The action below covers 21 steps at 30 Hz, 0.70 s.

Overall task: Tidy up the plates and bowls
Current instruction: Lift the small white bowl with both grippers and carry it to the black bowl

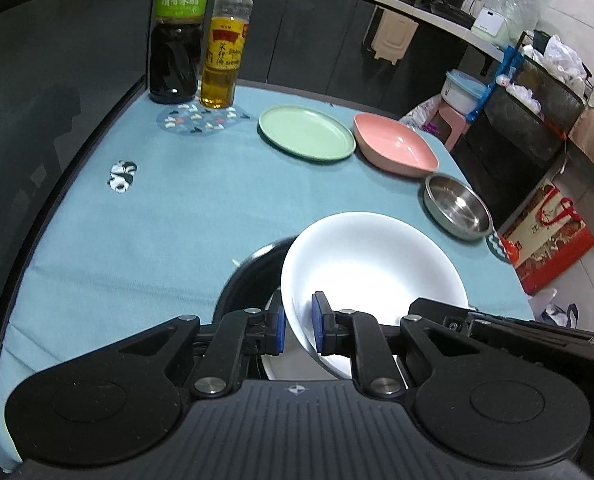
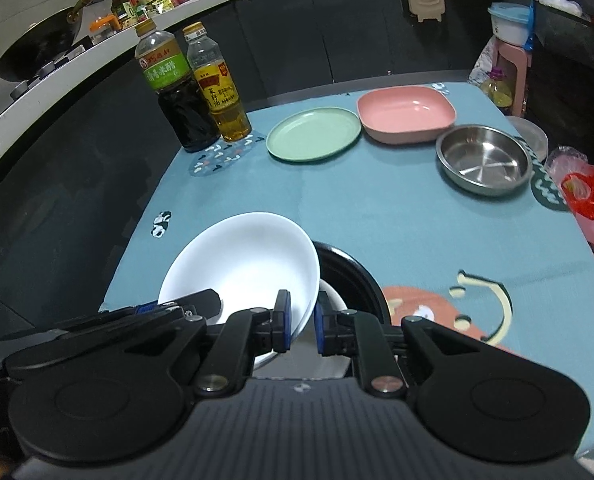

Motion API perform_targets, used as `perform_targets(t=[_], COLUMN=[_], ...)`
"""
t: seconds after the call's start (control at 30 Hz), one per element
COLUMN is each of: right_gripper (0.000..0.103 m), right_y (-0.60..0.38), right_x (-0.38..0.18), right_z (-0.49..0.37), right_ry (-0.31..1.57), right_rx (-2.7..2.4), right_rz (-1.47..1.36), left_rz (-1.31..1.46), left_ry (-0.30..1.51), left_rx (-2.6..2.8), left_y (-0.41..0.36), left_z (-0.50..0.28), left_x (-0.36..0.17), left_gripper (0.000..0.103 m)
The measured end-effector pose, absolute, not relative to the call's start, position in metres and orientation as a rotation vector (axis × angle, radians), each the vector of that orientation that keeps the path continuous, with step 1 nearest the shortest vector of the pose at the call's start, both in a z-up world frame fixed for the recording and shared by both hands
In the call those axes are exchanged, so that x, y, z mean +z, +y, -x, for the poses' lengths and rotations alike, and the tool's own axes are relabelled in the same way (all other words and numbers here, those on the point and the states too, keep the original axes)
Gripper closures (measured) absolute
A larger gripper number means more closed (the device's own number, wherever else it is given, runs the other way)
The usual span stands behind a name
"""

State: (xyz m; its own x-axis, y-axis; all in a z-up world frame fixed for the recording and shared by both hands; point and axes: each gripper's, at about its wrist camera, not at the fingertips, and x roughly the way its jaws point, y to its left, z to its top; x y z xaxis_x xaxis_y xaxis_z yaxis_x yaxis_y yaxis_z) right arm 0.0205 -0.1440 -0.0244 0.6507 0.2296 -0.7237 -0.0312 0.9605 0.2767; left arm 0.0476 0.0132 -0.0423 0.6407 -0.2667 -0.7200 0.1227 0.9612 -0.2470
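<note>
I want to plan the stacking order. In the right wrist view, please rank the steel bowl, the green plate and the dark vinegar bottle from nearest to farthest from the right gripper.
From the right gripper:
1. Steel bowl, ahead on the right, near the table edge.
2. Green plate, ahead, near the middle.
3. Dark vinegar bottle, far left corner, beside the oil bottle.

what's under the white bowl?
Under the white bowl, pinched by both grippers: a black dish with a white dish in it. Only their edges show; the rest is covered.
</note>
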Motion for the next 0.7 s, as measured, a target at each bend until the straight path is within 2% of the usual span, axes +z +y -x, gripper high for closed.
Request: perform_targets(t=[0.7], right_gripper=[0.088], right_y=[-0.147], right_x=[-0.043], right_z=[-0.011], right_ry=[0.891], right_rx=[0.145], right_rz=[-0.238], left_rz=[0.176], left_ry=[0.916], left_rx=[-0.221], left_y=[0.011], left_z=[-0.044], left_x=[-0.061], left_gripper=[0.09])
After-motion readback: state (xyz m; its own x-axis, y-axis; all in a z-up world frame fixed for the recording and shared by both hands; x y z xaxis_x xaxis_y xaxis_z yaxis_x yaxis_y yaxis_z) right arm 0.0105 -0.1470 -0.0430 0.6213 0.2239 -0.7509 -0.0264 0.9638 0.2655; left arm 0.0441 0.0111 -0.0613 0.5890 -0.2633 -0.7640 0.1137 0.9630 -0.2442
